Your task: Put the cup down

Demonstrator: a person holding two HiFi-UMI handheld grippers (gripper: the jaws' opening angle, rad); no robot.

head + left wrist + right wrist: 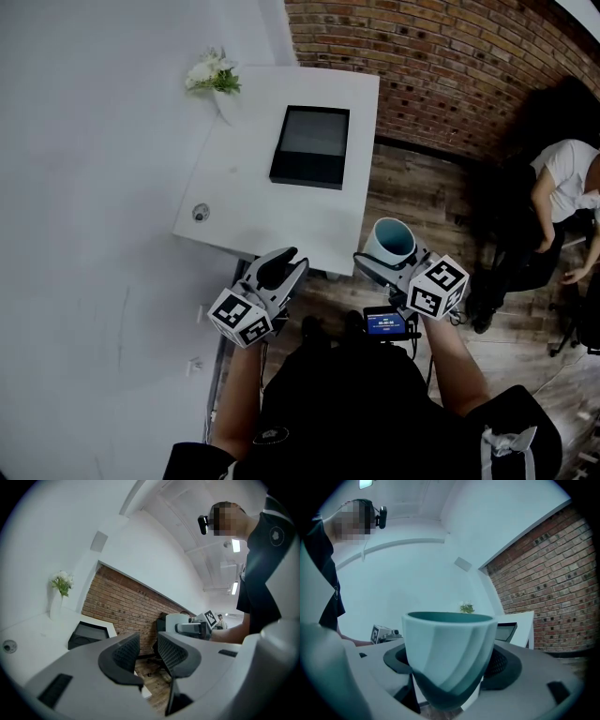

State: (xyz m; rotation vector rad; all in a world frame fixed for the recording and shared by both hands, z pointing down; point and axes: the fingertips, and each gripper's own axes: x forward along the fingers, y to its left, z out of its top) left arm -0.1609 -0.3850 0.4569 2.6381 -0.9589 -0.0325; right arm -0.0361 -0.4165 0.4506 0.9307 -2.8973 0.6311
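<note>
A pale blue-white tapered cup (447, 644), with a teal inside and a dark swirled base, stands upright, clamped between the jaws of the right tool (450, 667), lower centre of frame.

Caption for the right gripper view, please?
Right gripper clasps an upright pale blue and teal cup between its fingers; white table and brick wall behind.

The cup (449, 639) is seen to be smooth and matt, pale above and darker at the base; its material cannot be told for certain. The left tongs (147, 654) and right tongs (450, 670) are made of matt grey plastic, and their pads (125, 652) are dark and finely ribbed. The bench (234, 202) is finished smooth and white. The wall (450, 66) is built of rough brick, and the floor (422, 202) is laid in wood planks.
</note>
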